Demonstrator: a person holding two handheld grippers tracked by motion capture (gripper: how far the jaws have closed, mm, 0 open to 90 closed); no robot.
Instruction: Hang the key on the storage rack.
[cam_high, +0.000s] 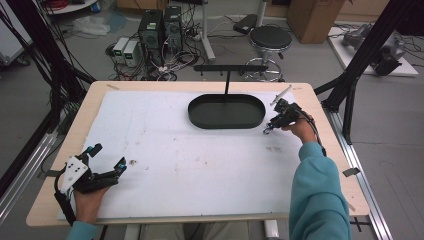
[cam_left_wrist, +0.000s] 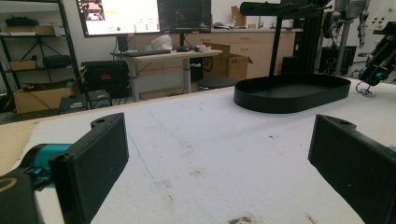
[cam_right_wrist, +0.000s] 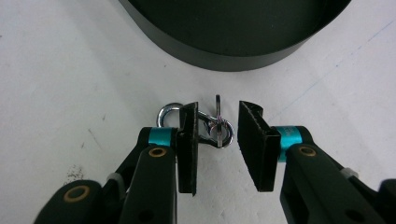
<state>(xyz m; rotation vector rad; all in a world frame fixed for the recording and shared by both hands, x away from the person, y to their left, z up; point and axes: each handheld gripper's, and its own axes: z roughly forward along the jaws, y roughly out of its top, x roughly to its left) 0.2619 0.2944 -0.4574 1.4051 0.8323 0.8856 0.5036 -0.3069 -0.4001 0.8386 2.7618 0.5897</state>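
Right gripper (cam_right_wrist: 217, 149) straddles metal clasp (cam_right_wrist: 212, 127) near black tray (cam_right_wrist: 224, 51).

Worktop (cam_high: 60, 200) carries mat (cam_high: 175, 165). Tray (cam_high: 226, 111) on mat, far centre; stand post (cam_high: 226, 82) rises from tray rear. Key ring (cam_right_wrist: 215, 127) on mat, just right of tray, near side. Right gripper (cam_high: 270, 127) at key ring, 2 jaws straddling it. Left gripper (cam_high: 107, 157) at near left of mat, well apart from tray. Stool (cam_high: 270, 40) on floor behind worktop.
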